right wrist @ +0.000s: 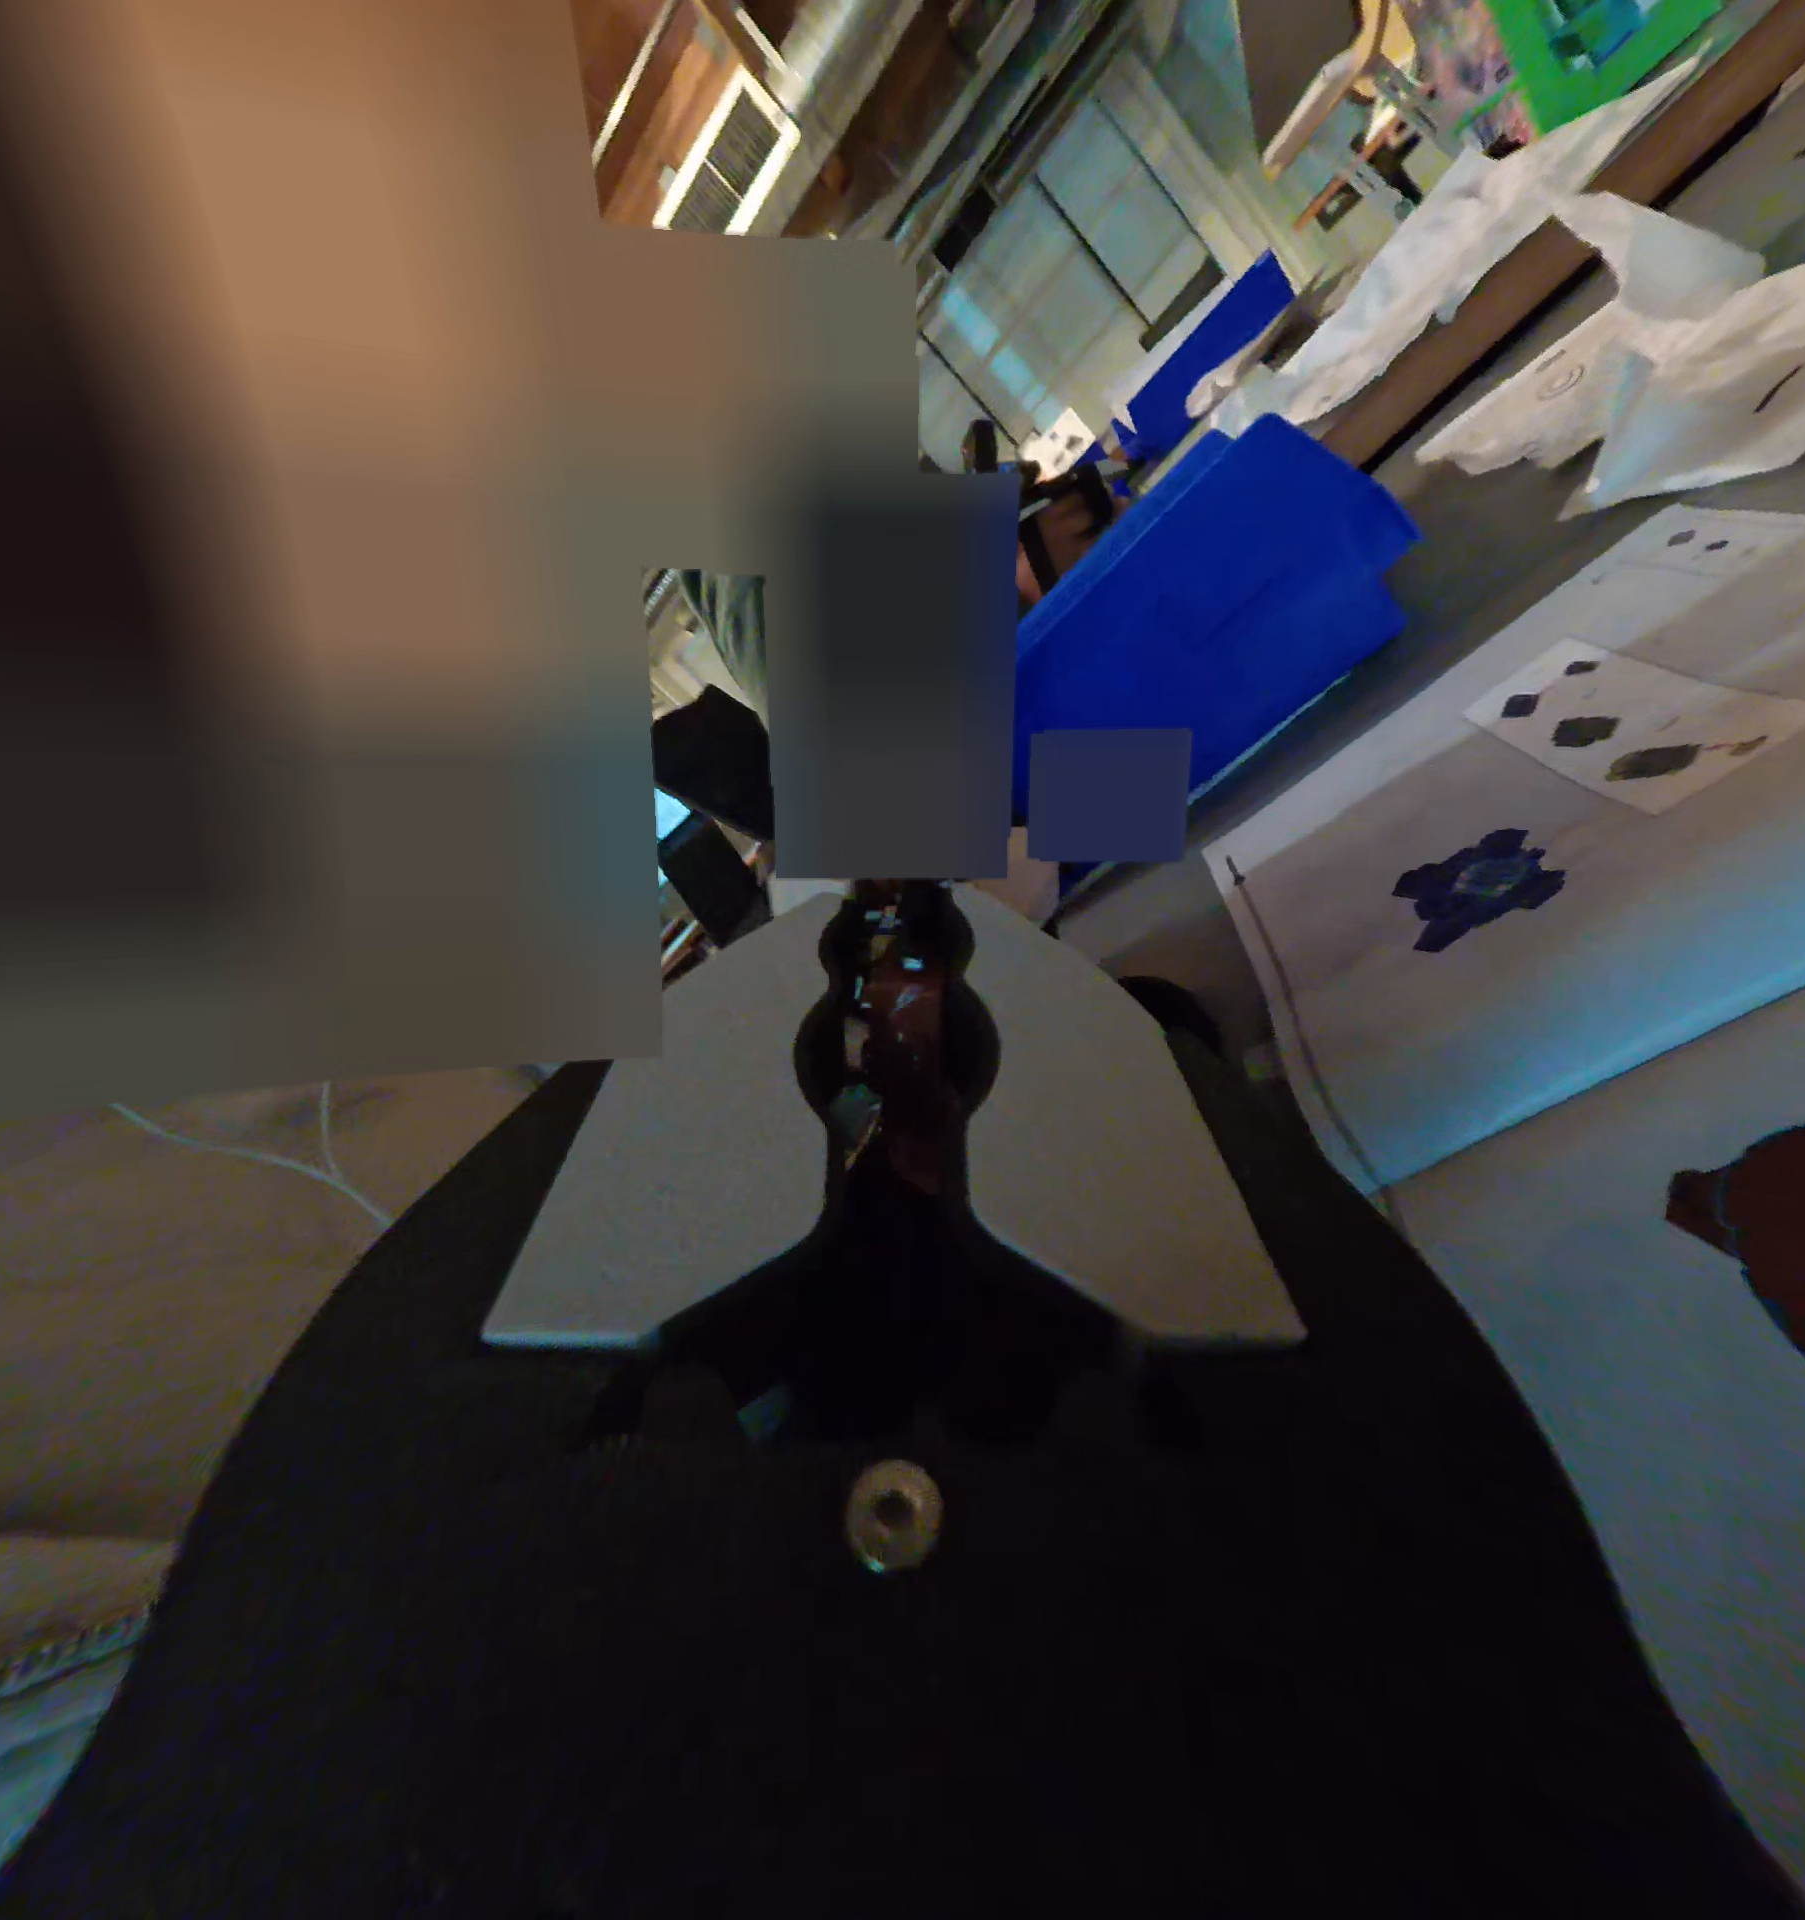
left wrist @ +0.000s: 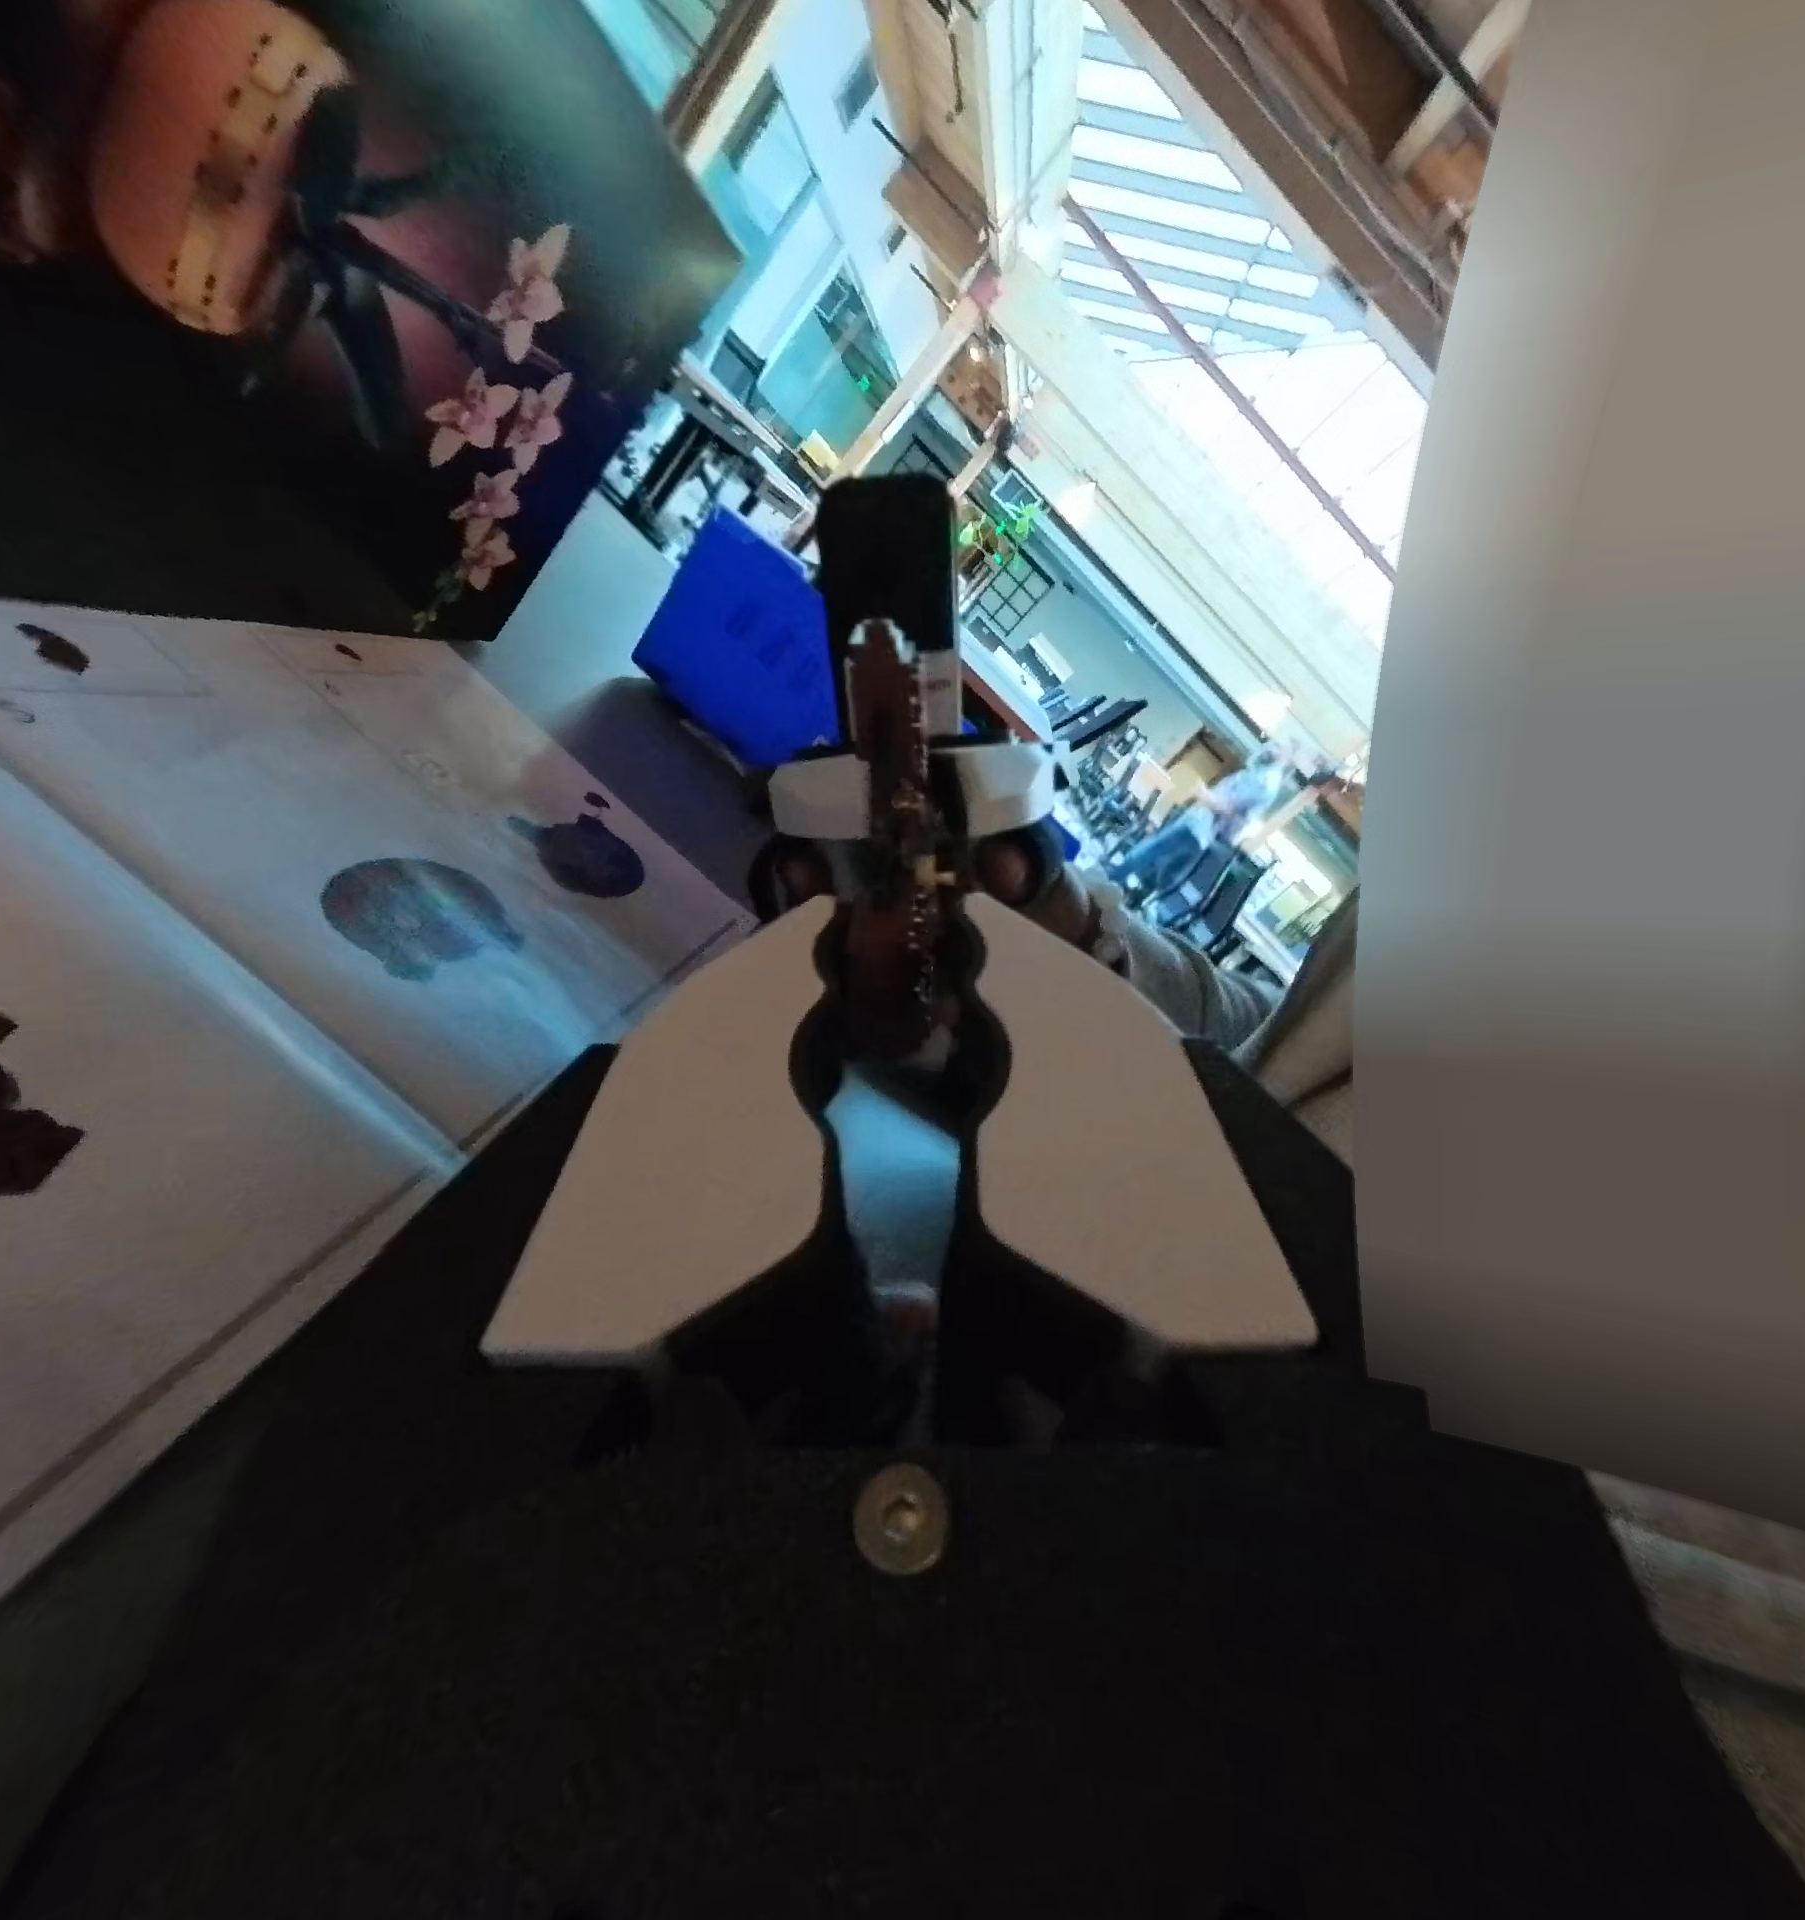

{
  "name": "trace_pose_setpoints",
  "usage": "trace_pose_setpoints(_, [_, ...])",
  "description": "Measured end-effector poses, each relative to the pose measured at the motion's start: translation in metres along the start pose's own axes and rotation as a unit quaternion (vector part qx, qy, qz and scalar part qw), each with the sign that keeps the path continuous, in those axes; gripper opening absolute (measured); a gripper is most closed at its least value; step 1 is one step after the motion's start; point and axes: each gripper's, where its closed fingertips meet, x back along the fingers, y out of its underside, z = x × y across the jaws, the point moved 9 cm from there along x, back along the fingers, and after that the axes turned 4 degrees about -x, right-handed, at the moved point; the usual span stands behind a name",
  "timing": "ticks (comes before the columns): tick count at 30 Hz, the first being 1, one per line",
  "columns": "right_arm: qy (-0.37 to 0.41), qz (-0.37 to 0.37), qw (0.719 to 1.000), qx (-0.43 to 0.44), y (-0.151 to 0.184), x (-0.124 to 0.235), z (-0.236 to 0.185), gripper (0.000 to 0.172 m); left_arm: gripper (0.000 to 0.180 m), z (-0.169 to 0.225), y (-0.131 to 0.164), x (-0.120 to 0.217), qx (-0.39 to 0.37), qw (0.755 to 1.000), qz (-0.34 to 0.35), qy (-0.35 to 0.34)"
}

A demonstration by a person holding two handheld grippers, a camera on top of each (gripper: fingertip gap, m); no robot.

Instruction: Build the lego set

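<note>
Brown strip (left wrist: 893, 894), thin, edge-on: pinched between left gripper (left wrist: 893, 935) and right gripper (right wrist: 893, 997) at opposite ends, both nearly closed.

Blue bins (right wrist: 1220, 613), white flower-printed sheets (left wrist: 254, 831).

Your left hand-held gripper (left wrist: 893, 935) is clamping a thin dark brown strip (left wrist: 882, 831) edge-on between its pads, a pale beaded line running along one edge. The strip is reaching forward to your right hand-held gripper (left wrist: 898, 800), seen facing you, which is gripping its far end. In the right wrist view the same brown strip (right wrist: 903, 1023) is sitting between the pads.
</note>
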Motion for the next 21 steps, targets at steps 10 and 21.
trace_pose_setpoints(10, [0.17,-0.215,0.958,-0.084,0.014,0.026,0.014,0.012,0.052,0.023,-0.008,0.019,-0.299,0.944,-0.091,-0.105])
trace_pose_setpoints(21, [0.292,-0.269,0.917,-0.025,0.016,0.036,0.019,0.059,0.049,0.023,0.008,0.016,-0.291,0.943,-0.114,-0.114])
